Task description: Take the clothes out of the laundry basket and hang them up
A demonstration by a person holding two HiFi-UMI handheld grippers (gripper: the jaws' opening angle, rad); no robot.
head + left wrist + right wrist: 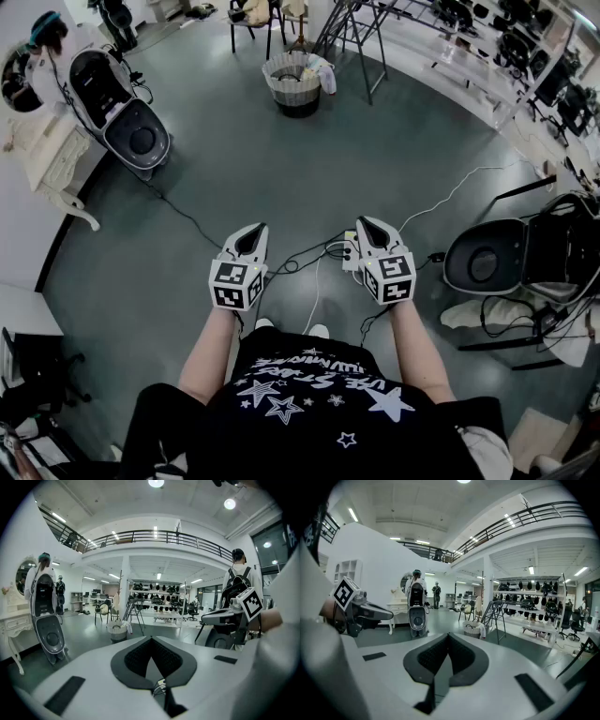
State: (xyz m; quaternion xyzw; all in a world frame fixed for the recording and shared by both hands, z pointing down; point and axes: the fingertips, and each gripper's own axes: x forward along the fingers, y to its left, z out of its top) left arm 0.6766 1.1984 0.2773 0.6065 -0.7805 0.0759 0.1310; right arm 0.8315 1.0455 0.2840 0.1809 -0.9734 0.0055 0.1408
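Basket (291, 96) well ahead of L hand-held gripper (256, 231) & R hand-held gripper (367, 228), both closed

Laundry basket (295, 86) on the floor (281, 173) top centre, rack (361, 37) just right of it (clothes (326, 77) in the basket); left tongs (253, 231) and right tongs (366, 226) side by side, lower centre.

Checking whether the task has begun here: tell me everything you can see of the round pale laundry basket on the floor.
The round pale laundry basket stands upright on the grey floor, well ahead of the person. Its wall looks ribbed or woven, above a darker base. Light clothes lie inside, and one white garment drapes over the rim on its right side. A dark metal folding rack stands close beside it; whether they touch is unclear. No gripper is near it.
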